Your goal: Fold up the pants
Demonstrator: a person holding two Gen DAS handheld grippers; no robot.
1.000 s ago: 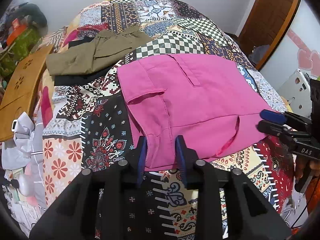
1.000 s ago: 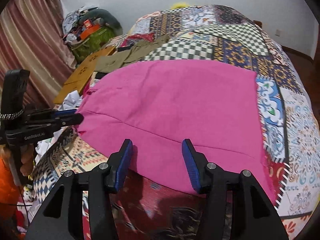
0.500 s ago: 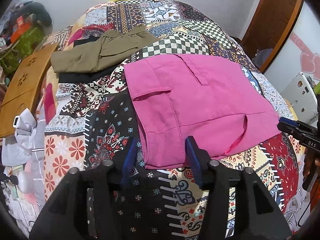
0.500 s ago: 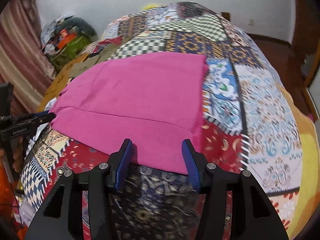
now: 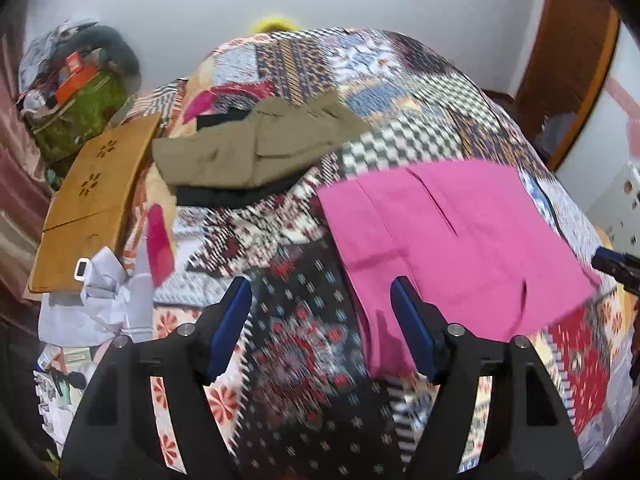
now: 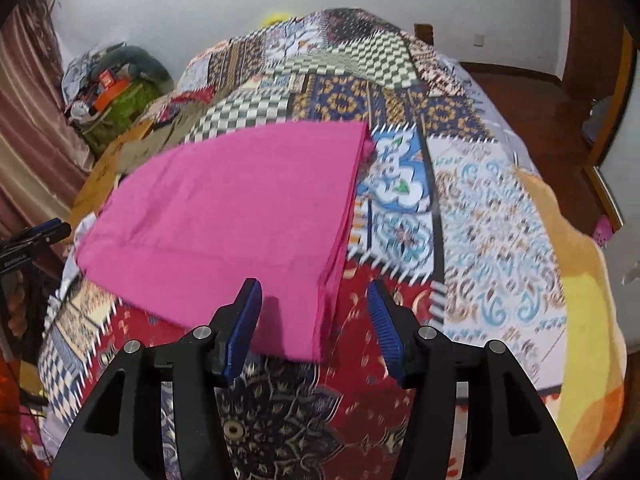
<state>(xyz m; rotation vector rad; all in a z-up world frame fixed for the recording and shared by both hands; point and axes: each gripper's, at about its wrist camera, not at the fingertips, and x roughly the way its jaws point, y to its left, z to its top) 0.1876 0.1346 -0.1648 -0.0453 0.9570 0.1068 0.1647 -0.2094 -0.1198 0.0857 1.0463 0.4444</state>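
Pink pants (image 5: 448, 236) lie folded flat on the patchwork bedspread (image 5: 304, 336), near its front edge. Left gripper (image 5: 321, 314) hangs spread wide, empty, just left of them; right gripper (image 6: 315, 312) is spread too, straddling their near right corner without pinching
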